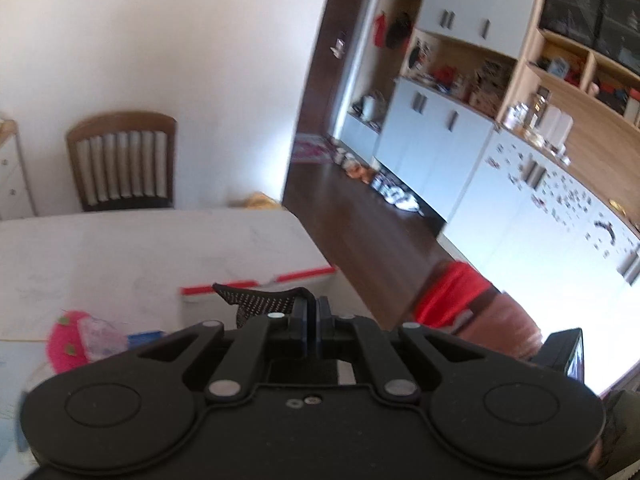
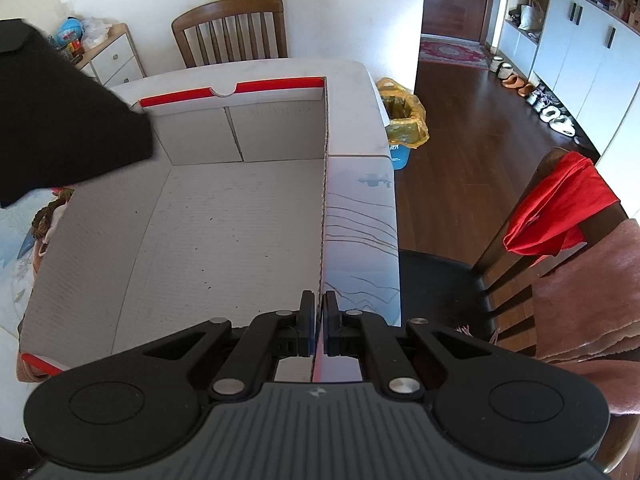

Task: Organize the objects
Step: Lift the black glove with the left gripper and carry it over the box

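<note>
Right hand-held gripper [image 2: 319, 330] pinches the cardboard box [image 2: 224, 216] side wall on the table [image 2: 360, 184]. Left hand-held gripper [image 1: 313, 322] pinches black mesh fabric [image 1: 260, 300]. Chair [image 2: 520, 264] stands beside the table.

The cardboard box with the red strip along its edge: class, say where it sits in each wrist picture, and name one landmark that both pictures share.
Left wrist view: only the cardboard box rim shows, low centre, just beyond the left claw.
Right wrist view: the box fills the centre, open; the right claw grips its right wall.
Shared landmark: the slatted wooden chair beyond the table.
</note>
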Tool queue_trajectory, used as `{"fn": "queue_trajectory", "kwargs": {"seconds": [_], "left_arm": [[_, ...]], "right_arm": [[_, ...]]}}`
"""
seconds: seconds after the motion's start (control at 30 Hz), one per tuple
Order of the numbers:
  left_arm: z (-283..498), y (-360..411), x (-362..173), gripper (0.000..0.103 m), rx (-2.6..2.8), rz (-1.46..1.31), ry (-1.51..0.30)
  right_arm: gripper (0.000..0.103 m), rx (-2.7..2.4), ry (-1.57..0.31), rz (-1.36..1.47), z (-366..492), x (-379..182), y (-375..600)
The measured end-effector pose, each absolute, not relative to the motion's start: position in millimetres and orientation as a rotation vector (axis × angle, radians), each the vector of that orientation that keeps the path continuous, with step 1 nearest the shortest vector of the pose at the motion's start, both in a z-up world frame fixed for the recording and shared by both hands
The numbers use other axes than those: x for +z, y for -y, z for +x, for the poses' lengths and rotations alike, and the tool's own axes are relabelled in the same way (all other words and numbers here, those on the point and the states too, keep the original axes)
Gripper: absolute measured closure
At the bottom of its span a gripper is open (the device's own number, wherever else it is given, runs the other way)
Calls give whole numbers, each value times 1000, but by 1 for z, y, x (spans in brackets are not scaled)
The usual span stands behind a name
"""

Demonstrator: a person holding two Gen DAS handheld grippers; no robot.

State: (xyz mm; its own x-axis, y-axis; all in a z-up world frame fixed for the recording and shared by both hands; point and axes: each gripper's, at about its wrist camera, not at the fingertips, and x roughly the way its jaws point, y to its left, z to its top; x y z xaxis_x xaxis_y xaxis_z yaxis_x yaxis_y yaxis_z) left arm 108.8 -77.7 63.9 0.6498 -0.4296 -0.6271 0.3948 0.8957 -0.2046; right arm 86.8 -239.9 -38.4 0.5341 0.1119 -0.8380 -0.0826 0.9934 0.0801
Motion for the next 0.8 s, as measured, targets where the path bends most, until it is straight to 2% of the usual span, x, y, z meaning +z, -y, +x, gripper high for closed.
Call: {"fn": "queue_trajectory", "kwargs": {"seconds": [0.43, 0.8], "left_arm": [[132, 122, -13, 102, -557, 27, -864], [144, 128, -51, 101, -598, 37, -968]], "right_arm": [[100, 126, -1000, 34, 86, -38, 240], [100, 120, -1013, 39, 83, -36, 243]]}}
